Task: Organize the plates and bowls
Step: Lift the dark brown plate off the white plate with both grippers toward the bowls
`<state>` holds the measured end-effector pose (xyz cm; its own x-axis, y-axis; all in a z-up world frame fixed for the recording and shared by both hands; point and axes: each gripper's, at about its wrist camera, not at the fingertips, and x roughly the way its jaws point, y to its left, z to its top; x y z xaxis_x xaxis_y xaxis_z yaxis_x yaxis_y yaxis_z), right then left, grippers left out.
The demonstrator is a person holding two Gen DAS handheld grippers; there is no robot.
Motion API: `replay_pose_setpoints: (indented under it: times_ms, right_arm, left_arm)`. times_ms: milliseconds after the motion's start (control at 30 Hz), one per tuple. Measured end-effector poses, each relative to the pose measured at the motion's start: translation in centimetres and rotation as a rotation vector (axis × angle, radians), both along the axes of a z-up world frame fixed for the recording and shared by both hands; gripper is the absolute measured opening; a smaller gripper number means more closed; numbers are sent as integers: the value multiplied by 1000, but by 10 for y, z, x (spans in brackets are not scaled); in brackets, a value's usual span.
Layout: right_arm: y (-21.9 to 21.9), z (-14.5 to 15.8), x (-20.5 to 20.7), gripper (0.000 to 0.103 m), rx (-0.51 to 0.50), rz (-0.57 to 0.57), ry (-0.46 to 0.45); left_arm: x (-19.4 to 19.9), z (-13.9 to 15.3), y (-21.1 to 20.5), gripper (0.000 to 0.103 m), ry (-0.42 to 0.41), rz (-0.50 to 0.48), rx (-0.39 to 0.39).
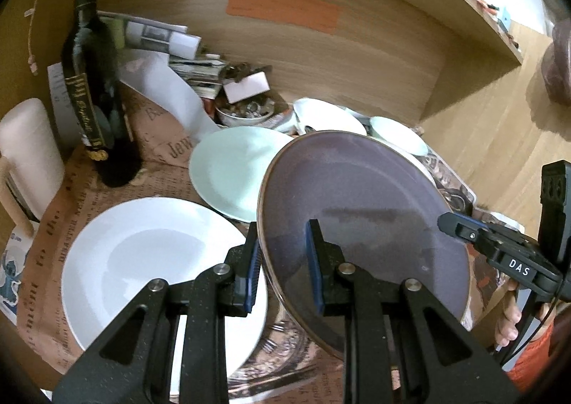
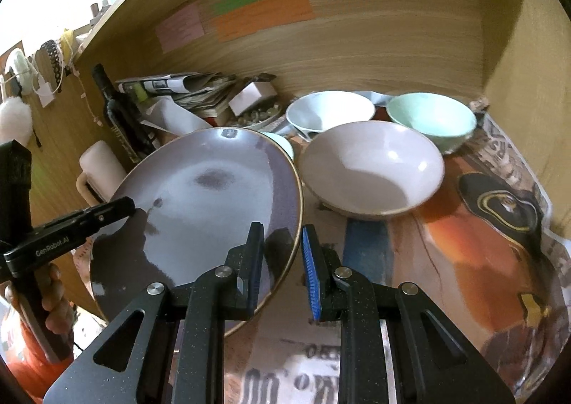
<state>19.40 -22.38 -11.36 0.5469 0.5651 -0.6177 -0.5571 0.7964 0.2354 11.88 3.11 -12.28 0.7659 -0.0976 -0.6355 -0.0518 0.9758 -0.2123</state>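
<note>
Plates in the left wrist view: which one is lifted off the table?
The purple-grey plate, tilted and clamped at opposite rims by both grippers; the two white plates lie flat.

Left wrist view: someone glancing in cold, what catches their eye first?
The purple plate dominates, tilted off the table and gripped on opposite rims by the left gripper and right gripper. To its left lies a large white plate on newspaper, a pale green plate behind it. A dark wine bottle stands at the back left.
</note>
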Motion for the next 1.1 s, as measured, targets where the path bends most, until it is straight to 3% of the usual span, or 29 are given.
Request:
replay_pose_setpoints:
  times_ms: [467, 1100]
  right_arm:
    - [-36, -21, -2, 20, -19, -68, 62]
    - [-42, -53, 2, 20, -38, -74, 155]
  left_arm:
    - [14, -26, -38, 24, 66, -61, -6]
    - [17, -59, -44, 24, 155, -50, -20]
